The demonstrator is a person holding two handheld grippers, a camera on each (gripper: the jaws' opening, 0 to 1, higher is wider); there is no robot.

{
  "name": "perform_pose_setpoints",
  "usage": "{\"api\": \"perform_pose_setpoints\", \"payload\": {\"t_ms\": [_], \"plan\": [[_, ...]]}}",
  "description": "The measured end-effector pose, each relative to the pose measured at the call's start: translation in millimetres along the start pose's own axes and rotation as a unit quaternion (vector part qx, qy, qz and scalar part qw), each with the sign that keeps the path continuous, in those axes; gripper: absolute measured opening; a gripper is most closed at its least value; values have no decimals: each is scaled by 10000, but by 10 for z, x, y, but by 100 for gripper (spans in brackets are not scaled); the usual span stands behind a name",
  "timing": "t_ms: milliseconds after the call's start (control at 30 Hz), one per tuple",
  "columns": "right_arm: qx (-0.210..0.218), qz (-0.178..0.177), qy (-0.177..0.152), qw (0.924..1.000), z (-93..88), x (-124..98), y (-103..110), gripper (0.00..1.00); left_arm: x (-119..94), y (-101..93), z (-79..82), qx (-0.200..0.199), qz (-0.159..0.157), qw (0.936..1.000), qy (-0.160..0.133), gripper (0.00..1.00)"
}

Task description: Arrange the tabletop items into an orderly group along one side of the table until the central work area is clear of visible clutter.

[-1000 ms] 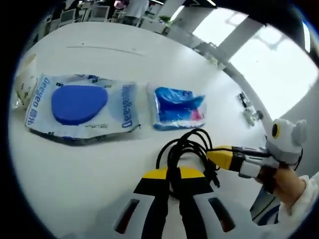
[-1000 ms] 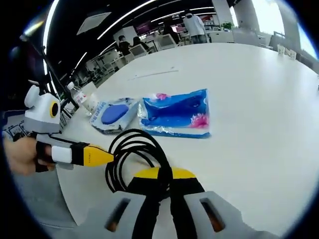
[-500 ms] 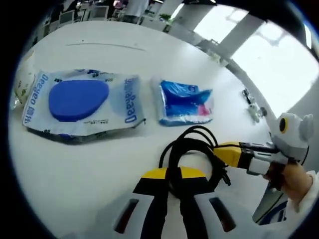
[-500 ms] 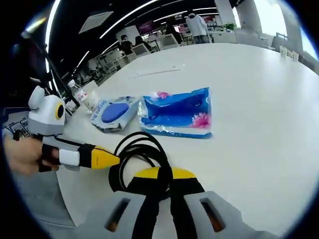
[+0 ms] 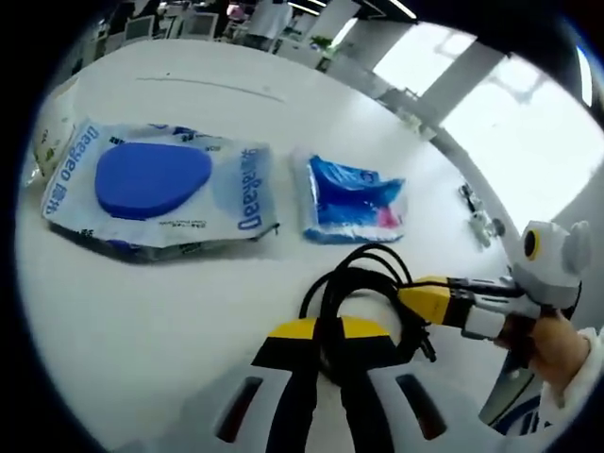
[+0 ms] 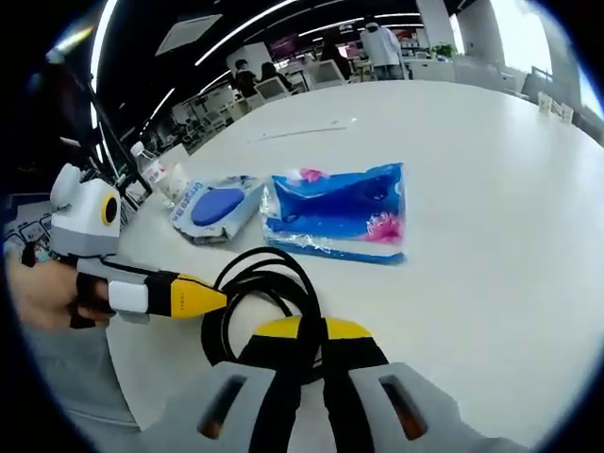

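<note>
A coiled black cable [image 5: 363, 283] lies on the white table [image 5: 142, 302] near its front. My left gripper [image 5: 321, 328] is shut on the coil's near loop. My right gripper [image 5: 408, 294] comes in from the right, its yellow tip pinched on the same coil. In the right gripper view, my right gripper [image 6: 307, 328] is shut on the cable [image 6: 255, 288], and the left gripper [image 6: 219, 300] holds it from the left. Beyond the coil lie a blue-and-pink wrapped pack [image 5: 351, 196] [image 6: 340, 212] and a clear pack with a blue oval pad [image 5: 156, 184] [image 6: 215, 206].
A pale bag [image 5: 52, 132] sits at the far left edge beside the pad pack. A small bottle [image 6: 151, 175] stands by the table edge. Small objects [image 5: 479, 225] rest at the far right. A hand [image 6: 42, 293] holds the left gripper. Desks and people stand behind.
Both views have drifted slightly with the hands. Both grippers keep their hold on the cable, and the two packs lie where they were.
</note>
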State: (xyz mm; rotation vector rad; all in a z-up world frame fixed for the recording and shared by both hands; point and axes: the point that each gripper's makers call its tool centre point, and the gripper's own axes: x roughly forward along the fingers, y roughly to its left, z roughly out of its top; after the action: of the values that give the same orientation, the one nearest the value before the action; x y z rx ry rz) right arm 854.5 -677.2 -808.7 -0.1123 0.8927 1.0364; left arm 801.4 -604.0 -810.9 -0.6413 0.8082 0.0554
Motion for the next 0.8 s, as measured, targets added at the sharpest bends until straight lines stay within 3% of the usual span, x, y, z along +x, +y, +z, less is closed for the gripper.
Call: {"api": "perform_pose_setpoints", "payload": {"t_ms": [200,333,467,600,733,800], "plan": [[26,19,-37,10000,-4,0,7,4,4,-10,-2,-27,3,10000,15,2],[-212,159,-139,9996,8,1,24,7,-6,-12,-3,-52,-35,9999,-86,2],[-337,431,-381,9978,48,-36,77,37,-18,-40,3,-394,-61,9987,-304,3],[-468,452,-509,9966,77,-103,138,35,-1,-70,42,-186,66,9991,-376,6],[-480,595,-623,9951,103,-130,205,37,-40,-129,122,-187,67,9981,-576,19],[-396,713,-663,9945,101,-148,250,38,-68,-146,140,-139,61,9981,-594,20]]}}
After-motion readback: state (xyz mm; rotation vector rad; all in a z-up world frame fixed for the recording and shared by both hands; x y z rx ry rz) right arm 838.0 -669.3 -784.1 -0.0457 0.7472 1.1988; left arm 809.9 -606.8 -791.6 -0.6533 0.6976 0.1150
